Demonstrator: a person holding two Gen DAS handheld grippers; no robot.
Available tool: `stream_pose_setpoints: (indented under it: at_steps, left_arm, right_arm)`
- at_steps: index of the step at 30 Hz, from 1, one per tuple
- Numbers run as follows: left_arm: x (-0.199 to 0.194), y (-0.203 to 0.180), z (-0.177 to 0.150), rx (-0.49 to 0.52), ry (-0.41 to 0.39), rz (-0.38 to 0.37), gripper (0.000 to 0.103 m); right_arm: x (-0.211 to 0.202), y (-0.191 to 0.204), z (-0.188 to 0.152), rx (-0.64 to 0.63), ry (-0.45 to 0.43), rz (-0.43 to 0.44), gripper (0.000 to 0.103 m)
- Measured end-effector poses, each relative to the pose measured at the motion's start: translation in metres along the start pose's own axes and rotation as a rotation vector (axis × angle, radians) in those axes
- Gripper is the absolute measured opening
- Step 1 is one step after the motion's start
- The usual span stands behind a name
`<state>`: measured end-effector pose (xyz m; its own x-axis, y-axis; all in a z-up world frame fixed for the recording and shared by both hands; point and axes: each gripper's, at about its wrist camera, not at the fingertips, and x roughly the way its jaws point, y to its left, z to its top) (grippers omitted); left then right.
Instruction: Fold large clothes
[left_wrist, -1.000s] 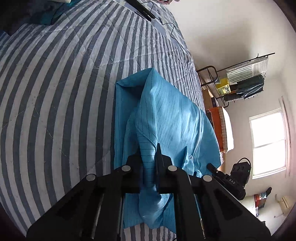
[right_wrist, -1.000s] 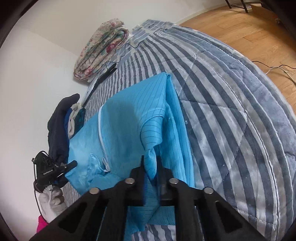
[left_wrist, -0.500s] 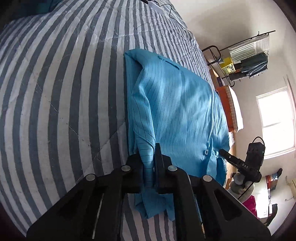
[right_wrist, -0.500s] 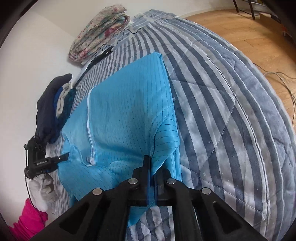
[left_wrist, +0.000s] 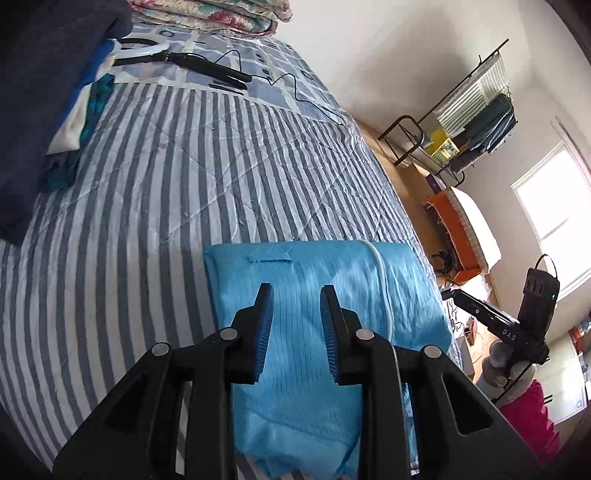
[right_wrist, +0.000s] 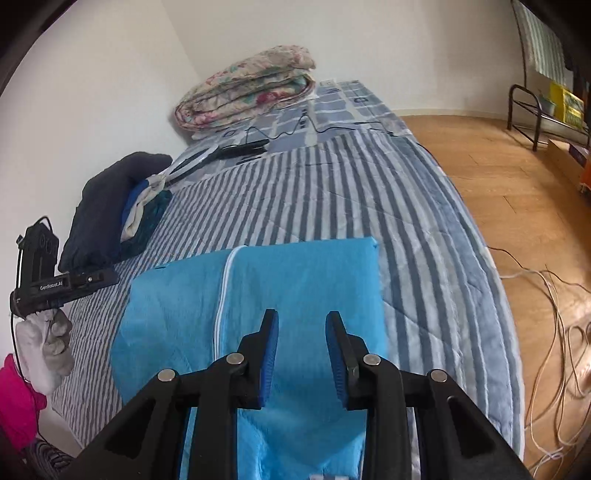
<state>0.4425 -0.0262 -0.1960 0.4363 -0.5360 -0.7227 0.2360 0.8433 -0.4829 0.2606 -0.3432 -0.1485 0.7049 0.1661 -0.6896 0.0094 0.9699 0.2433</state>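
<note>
Lying flat on the grey-and-white striped bed quilt (left_wrist: 147, 192), the folded bright-blue pinstriped garment (left_wrist: 314, 273) sits just beyond both spread, empty claws, left claw (left_wrist: 296, 295) and right claw (right_wrist: 301, 321).

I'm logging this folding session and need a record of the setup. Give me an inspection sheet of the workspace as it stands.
Surface: striped quilt covering the bed, lightly creased.
Job's things: blue garment lying flat, folded into a rough rectangle, white zipper running down it.
Clutter: folded floral blanket at the far end; dark clothes pile by the wall; black handheld device on the bed.
Grippers: left gripper open, empty, over the garment; right gripper open, empty, over the garment.
Cables: black cord on the bed; loose cables on the floor.
Surroundings: wooden floor, metal rack, window.
</note>
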Motion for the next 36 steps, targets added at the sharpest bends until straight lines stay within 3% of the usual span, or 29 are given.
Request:
stream_pose_setpoints:
  at_steps: [4, 8, 9, 11, 15, 17, 20, 22, 26, 30, 36]
  left_arm:
    - [0.035, 0.008, 0.001, 0.011, 0.029, 0.058, 0.024]
    - [0.071, 0.032, -0.013, -0.027, 0.070, 0.131, 0.023]
    - [0.077, 0.041, -0.018, -0.041, 0.071, 0.126, 0.015]
    - [0.073, 0.048, -0.023, -0.054, 0.055, 0.096, 0.012]
    - [0.055, 0.044, -0.019, -0.063, 0.072, 0.117, 0.012]
    - [0.036, 0.032, -0.021, -0.022, 0.053, 0.107, 0.012]
    - [0.007, 0.004, -0.034, 0.049, 0.046, 0.057, 0.013]
    - [-0.008, -0.018, -0.051, 0.091, 0.060, -0.002, 0.013]
    - [-0.019, -0.052, -0.081, 0.139, 0.120, -0.102, 0.013]
    - [-0.004, -0.075, -0.107, 0.135, 0.216, -0.155, 0.013]
    - [0.014, -0.099, -0.132, 0.188, 0.308, -0.157, 0.013]
  right_arm:
    - [0.058, 0.013, 0.019, -0.081, 0.052, -0.014, 0.028]
    - [0.101, -0.005, 0.018, -0.109, 0.130, -0.119, 0.025]
    - [0.106, -0.013, 0.015, -0.101, 0.145, -0.144, 0.024]
    - [0.111, -0.024, 0.012, -0.074, 0.148, -0.143, 0.023]
    - [0.092, -0.015, 0.014, -0.081, 0.160, -0.171, 0.026]
    - [0.065, -0.004, 0.011, -0.091, 0.138, -0.131, 0.026]
    - [0.016, 0.020, -0.004, -0.136, 0.097, -0.040, 0.029]
    - [-0.015, 0.037, -0.022, -0.193, 0.081, 0.026, 0.038]
    - [-0.055, 0.062, -0.066, -0.323, 0.101, 0.065, 0.044]
    - [-0.064, 0.069, -0.106, -0.386, 0.155, 0.038, 0.046]
    - [-0.051, 0.069, -0.141, -0.456, 0.183, 0.001, 0.051]
